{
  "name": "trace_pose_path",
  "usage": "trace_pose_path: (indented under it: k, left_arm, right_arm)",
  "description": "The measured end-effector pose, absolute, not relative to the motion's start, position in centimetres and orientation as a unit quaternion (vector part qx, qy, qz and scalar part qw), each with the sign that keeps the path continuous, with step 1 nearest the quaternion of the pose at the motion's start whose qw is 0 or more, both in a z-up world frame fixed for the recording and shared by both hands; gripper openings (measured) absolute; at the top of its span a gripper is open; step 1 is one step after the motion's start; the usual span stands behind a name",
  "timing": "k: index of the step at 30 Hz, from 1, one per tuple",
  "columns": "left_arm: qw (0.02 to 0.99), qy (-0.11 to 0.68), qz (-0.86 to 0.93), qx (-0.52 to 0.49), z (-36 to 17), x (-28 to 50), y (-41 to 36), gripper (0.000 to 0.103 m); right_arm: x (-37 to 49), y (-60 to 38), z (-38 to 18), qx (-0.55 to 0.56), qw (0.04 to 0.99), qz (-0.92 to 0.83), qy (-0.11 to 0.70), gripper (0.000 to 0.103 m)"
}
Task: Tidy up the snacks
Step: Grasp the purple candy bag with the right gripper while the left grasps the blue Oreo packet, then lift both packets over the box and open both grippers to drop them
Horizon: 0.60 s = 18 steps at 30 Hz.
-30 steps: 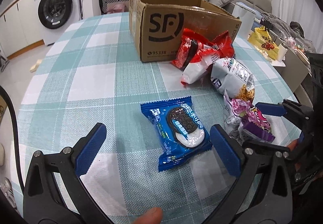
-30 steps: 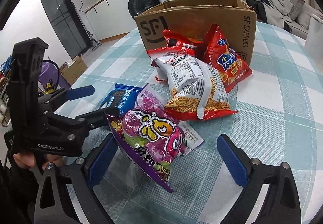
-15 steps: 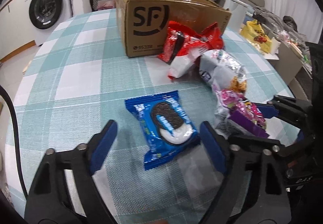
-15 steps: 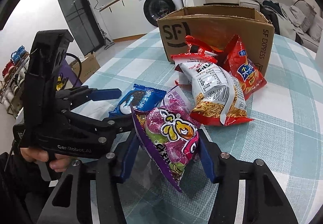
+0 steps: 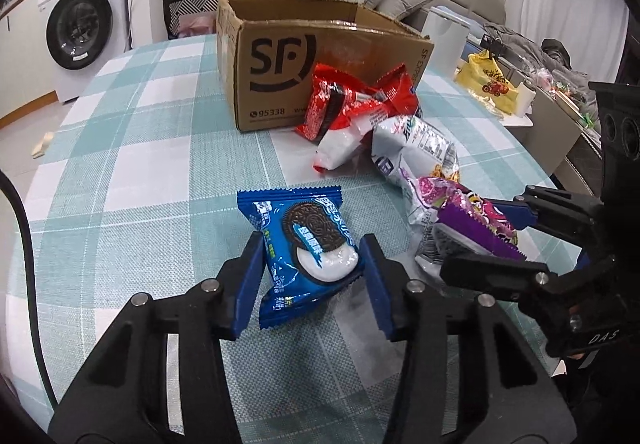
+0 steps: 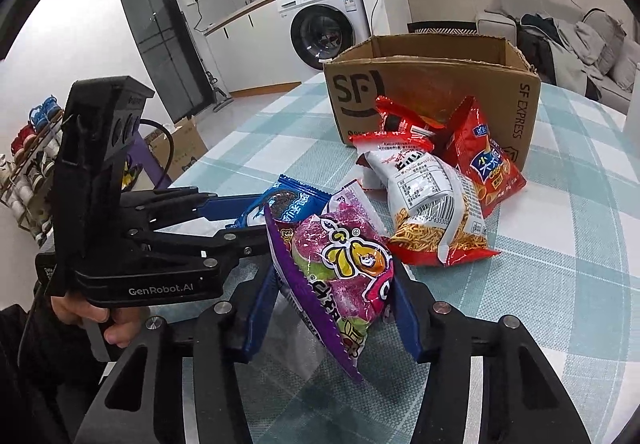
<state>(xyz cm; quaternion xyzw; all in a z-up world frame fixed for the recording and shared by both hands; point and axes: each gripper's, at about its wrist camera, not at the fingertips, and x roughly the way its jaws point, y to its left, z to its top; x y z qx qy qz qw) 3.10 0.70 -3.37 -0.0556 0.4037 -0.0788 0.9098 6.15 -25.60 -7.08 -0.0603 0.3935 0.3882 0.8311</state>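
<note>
A blue cookie packet [image 5: 304, 232] lies on the checked tablecloth [image 5: 140, 148], and my left gripper [image 5: 311, 256] is shut on it, a pad pressing each side. In the right wrist view the same blue cookie packet [image 6: 288, 200] shows behind the left gripper [image 6: 224, 216]. A pink and purple snack bag [image 6: 340, 276] stands tilted between the pads of my right gripper [image 6: 332, 296]. Its jaws are closing and squeeze the bag's sides. The left wrist view shows this snack bag [image 5: 460, 204] in the right gripper [image 5: 476, 240] just right of the cookie packet.
An open SF cardboard box [image 5: 280, 56] stands at the back of the table. Against its front lie red snack packets [image 5: 344, 100] and a white noodle bag [image 6: 432, 196]. A hand [image 6: 100, 316] holds the left gripper. A washing machine [image 5: 80, 32] and a sofa stand beyond the table.
Both grippers have gone from wide open to closed, the left on the blue cookie packet, the right on the pink snack bag. Neither hand has shifted much.
</note>
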Motion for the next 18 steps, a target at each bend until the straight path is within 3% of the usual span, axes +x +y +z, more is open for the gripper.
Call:
trace_pose_path:
  k: [18]
  left_arm:
    - [0.929, 0.360, -0.059, -0.060, -0.5, 1.5, 1.6, 0.045]
  right_arm:
    - [5.2, -26.4, -4.2, -0.011, 0.830, 0.428, 0.357, 0.054]
